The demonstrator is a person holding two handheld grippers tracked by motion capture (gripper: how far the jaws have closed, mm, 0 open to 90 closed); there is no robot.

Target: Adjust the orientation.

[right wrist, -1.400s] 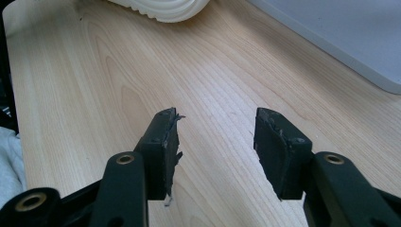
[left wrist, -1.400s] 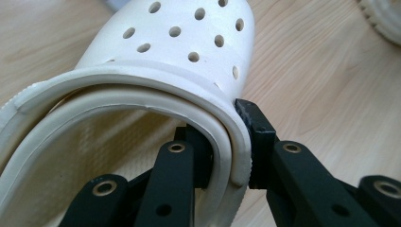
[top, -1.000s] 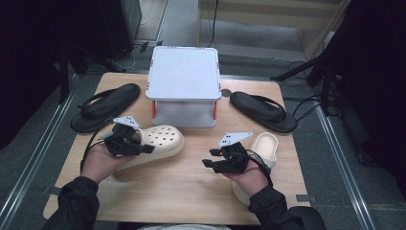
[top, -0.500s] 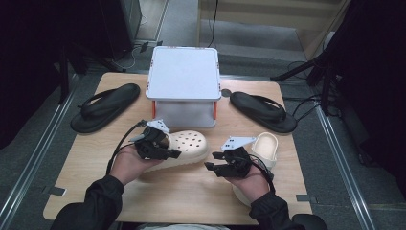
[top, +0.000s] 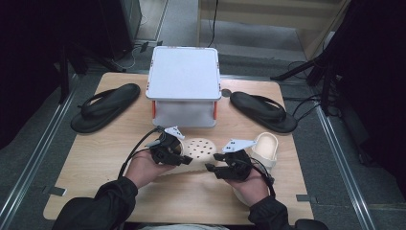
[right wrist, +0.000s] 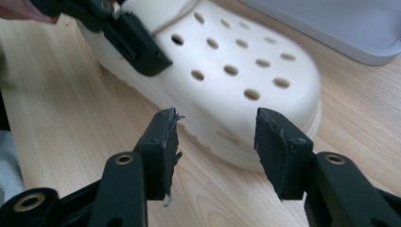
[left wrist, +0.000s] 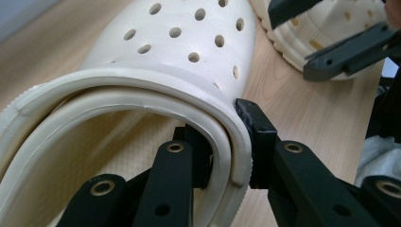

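Clog (left wrist: 189, 52), cream foam, round vent holes across toe, no readable markings; lies on table (top: 110, 148) before me. My left gripper (left wrist: 227, 142) pinches its heel rim; my right gripper (right wrist: 215, 142) stands spread beside its toe.

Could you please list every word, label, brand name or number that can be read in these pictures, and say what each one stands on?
There is no readable text in any of the three views.
White lidded box: plain lid, no label.
Cream perforated clog: holes and ribbing, no brand mark on the parts that show.
Second cream clog: no mark to be made out.
Two black flip-flops: too dark and small to show any print.
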